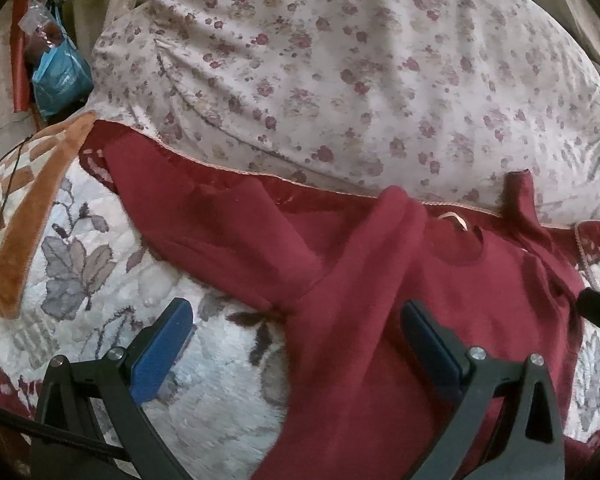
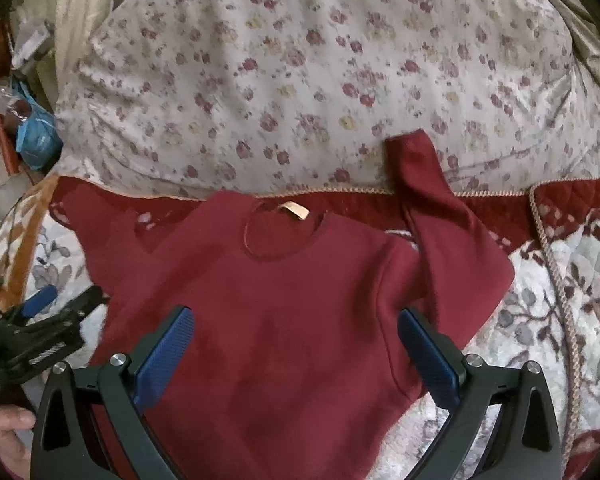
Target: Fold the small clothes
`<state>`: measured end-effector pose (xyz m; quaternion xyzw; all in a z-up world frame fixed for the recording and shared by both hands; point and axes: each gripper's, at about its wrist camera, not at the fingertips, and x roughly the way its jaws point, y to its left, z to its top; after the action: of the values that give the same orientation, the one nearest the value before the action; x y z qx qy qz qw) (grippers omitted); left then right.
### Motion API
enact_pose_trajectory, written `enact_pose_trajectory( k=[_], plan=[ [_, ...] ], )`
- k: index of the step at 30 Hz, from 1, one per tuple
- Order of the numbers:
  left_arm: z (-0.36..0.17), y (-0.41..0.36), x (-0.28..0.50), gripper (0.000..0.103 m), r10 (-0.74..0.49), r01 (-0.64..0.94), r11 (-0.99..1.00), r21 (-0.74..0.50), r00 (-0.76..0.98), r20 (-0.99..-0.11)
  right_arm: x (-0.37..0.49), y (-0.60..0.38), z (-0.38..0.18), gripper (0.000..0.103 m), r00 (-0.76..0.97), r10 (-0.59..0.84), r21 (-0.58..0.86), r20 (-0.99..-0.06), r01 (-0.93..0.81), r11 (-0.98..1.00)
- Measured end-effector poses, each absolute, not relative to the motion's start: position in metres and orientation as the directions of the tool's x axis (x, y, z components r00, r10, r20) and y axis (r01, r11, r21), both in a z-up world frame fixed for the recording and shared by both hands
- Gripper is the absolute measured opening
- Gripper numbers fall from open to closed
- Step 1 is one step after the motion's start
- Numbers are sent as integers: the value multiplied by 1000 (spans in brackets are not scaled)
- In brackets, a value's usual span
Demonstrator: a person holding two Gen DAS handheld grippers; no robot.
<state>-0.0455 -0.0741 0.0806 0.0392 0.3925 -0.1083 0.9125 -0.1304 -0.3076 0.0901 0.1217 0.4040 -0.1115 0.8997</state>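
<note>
I hold both claws, left claw [image 1: 296, 344] and right claw [image 2: 294, 350], spread wide, empty, over the soft, limp maroon knit sweater [image 2: 284, 312]; I'd pinch its sleeve cuff [image 2: 404, 144].

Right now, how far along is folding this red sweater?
Barely started. Done: the maroon sweater lies spread front-up on the quilt, neck label showing. In hand: nothing; the left gripper and right gripper both hover with open jaws. Left: both sleeves, one reaching onto the floral pillow, then the body.
</note>
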Motion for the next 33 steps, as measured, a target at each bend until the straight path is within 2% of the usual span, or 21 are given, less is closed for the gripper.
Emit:
enact_pose_trajectory(
  k=[8, 33],
  plan=[
    [66, -75, -46, 103, -133, 248, 967, 51, 670, -730, -119, -297, 75, 103, 635, -135, 91, -760, 310, 946],
    [68, -68, -46, 103, -124, 229, 972, 49, 683, -720, -112, -281, 50, 103, 579, -108, 85, -808, 296, 952]
  ],
)
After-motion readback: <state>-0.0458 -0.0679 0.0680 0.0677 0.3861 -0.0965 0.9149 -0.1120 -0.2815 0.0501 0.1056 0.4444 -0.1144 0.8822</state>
